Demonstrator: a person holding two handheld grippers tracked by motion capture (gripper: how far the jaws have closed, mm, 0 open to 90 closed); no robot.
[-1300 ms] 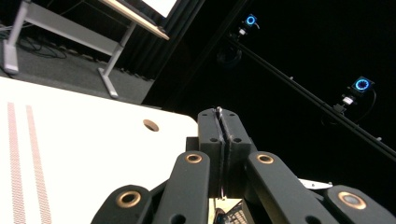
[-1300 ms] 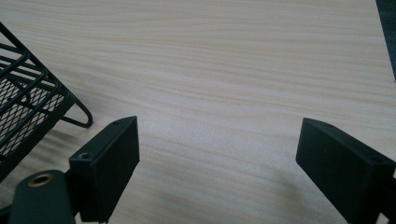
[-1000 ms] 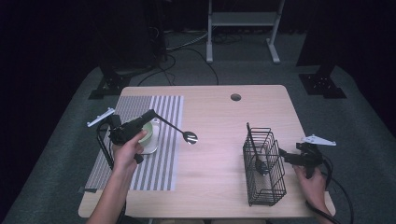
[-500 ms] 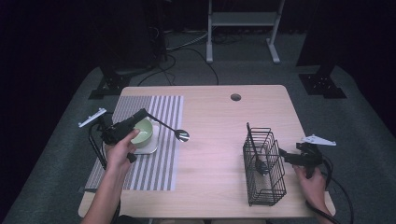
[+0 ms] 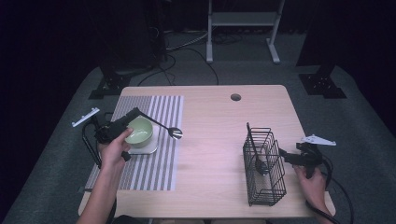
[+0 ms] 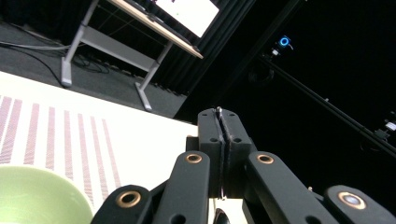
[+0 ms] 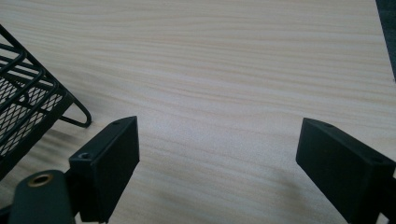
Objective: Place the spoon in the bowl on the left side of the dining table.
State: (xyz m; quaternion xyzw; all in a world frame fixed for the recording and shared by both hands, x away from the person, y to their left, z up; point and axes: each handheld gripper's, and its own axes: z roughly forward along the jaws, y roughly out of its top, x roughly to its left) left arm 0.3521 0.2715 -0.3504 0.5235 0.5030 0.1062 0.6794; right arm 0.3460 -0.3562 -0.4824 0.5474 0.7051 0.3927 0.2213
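Observation:
A person's left hand holds my left gripper above a pale green bowl on a striped placemat. Its jaws are shut on the thin handle of a metal spoon, whose bowl end hangs out to the right of the green bowl. In the left gripper view the pads of the left gripper press on that handle edge, with the green bowl at lower left. My right gripper rests low by the right side of a black wire basket. In its own view the right gripper stands open over bare wood.
The green bowl sits on a small white square plate. Another dark utensil stands inside the basket. The wooden table has a cable hole near its far edge. Cables trail from both grippers.
My left gripper has carried the spoon leftward, so it now sits over the green bowl. The right gripper has stayed where it was.

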